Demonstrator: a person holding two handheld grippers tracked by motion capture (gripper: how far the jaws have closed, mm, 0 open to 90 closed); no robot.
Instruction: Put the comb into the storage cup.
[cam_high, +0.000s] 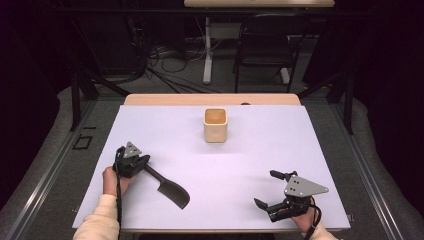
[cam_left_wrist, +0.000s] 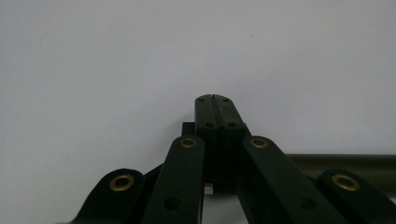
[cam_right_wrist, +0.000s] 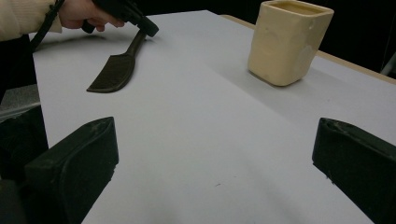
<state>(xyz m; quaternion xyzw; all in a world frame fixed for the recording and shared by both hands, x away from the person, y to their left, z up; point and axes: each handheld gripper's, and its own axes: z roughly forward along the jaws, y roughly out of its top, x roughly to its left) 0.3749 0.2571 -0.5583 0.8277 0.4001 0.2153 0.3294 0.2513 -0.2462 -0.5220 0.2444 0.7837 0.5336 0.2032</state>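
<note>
Clamping the handle end of the dark spatula (cam_high: 167, 188), my left gripper (cam_high: 141, 163) is sitting at the near-left of the table (cam_high: 260, 150), its jaws pressed fully together. In the left gripper view I am seeing the two black jaws meeting edge to edge, with the spatula's round handle (cam_left_wrist: 345, 162) running off to the right just behind them. From the high view I am reading the spatula's long axis as a diagonal: the handle is pointing up-left into the left gripper, and the broad flat blade is pointing down-right toward the near edge, lying on the white surface. In the right gripper view the same blade (cam_right_wrist: 112, 73) is pointing toward that camera, the handle rising away to the clenched jaws under the person's hand (cam_right_wrist: 84, 14).

I am holding my right gripper (cam_high: 266, 189) at the near-right, well apart from the spatula, its jaws spread wide with nothing between them. A cream square cup (cam_high: 215, 125) is standing upright near the far middle of the table, apart from both grippers.
</note>
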